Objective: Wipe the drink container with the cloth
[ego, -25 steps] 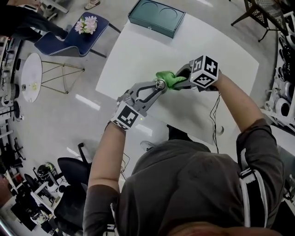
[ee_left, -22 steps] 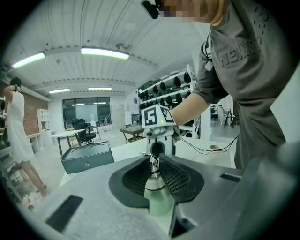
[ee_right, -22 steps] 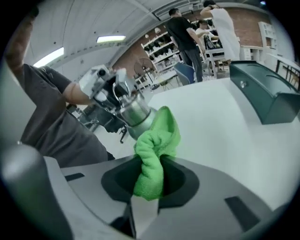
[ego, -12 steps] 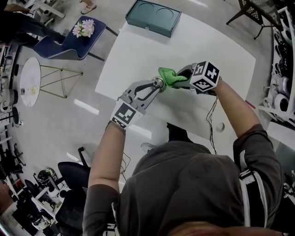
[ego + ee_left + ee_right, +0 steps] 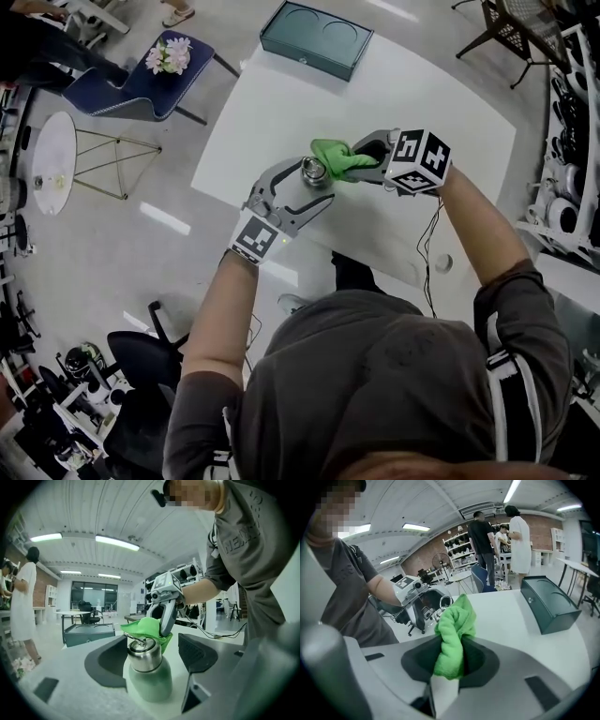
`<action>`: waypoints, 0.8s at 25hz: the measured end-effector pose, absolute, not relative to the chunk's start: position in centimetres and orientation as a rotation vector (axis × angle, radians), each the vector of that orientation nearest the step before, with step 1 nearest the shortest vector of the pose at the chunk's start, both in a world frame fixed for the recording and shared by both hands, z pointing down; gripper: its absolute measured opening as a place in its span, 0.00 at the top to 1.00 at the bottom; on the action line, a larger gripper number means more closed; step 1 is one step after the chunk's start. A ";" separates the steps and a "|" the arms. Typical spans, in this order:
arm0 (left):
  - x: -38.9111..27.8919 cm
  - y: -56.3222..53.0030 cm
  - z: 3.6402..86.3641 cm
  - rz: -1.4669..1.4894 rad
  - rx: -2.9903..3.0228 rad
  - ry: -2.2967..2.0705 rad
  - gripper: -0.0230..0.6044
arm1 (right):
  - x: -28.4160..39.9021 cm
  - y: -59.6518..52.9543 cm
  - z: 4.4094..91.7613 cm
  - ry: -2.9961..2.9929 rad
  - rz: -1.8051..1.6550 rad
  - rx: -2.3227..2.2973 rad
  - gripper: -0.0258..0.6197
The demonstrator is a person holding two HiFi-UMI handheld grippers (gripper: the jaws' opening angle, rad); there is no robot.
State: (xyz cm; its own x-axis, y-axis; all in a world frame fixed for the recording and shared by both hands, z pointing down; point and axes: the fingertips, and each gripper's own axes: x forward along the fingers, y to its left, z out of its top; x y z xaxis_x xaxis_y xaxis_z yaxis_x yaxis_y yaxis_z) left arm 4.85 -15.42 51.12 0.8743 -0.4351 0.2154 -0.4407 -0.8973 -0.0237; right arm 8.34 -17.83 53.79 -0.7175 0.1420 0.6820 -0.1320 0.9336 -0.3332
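The left gripper (image 5: 152,659) has just been opening its jaws; they stand apart around the upright pale-green metal bottle with a steel cap (image 5: 149,677) on the white table (image 5: 441,122). The right gripper (image 5: 450,656) is clamped on the bright green cloth (image 5: 452,637), just beside the cap.

The bottle (image 5: 312,170) stands on the bench (image 5: 450,112) near its near edge, the cloth (image 5: 337,157) against its top on the right, a case (image 5: 316,36) at the far left corner.
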 end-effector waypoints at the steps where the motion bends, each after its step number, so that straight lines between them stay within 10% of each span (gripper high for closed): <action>1: 4.9 -15.4 51.0 0.333 3.020 -0.697 0.47 | 8.3 -17.8 53.8 -2.320 0.467 -0.010 0.83; 20: 6.1 -16.0 59.5 0.644 2.902 -0.652 0.40 | 7.1 -17.8 54.5 -2.287 0.471 -0.036 0.83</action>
